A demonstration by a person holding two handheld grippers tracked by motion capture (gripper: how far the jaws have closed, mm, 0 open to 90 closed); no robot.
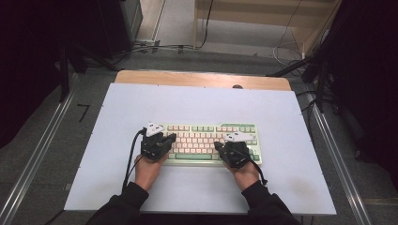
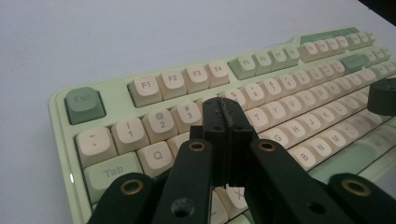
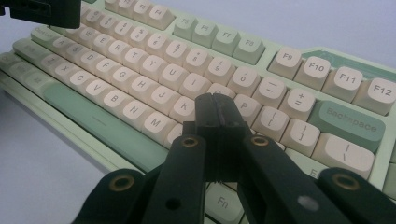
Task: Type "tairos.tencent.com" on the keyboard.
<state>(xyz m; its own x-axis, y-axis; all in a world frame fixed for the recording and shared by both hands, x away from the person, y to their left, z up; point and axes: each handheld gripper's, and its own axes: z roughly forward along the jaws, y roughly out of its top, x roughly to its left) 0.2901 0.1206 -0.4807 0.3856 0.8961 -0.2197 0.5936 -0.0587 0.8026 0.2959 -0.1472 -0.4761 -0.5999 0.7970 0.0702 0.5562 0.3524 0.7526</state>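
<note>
A pale green keyboard [image 1: 206, 132] with cream and green keycaps lies in the middle of the white table. My left gripper [image 1: 171, 138] hovers over its left end, jaws shut with nothing between them; its own view has the closed tips [image 2: 225, 112] above the keyboard [image 2: 93, 95] near the W and E keys. Over the right end sits my right gripper [image 1: 218, 146], also shut and empty. Its tips [image 3: 215, 106] hang above the keyboard [image 3: 327, 56] by the L key. Whether either tip touches a key I cannot tell.
The white table top [image 1: 197, 103] has bare room on all sides of the keyboard, with a wooden strip [image 1: 202, 78] along its far edge. Metal rails [image 1: 37, 154] run along both sides. Cables and dark stands lie on the floor beyond.
</note>
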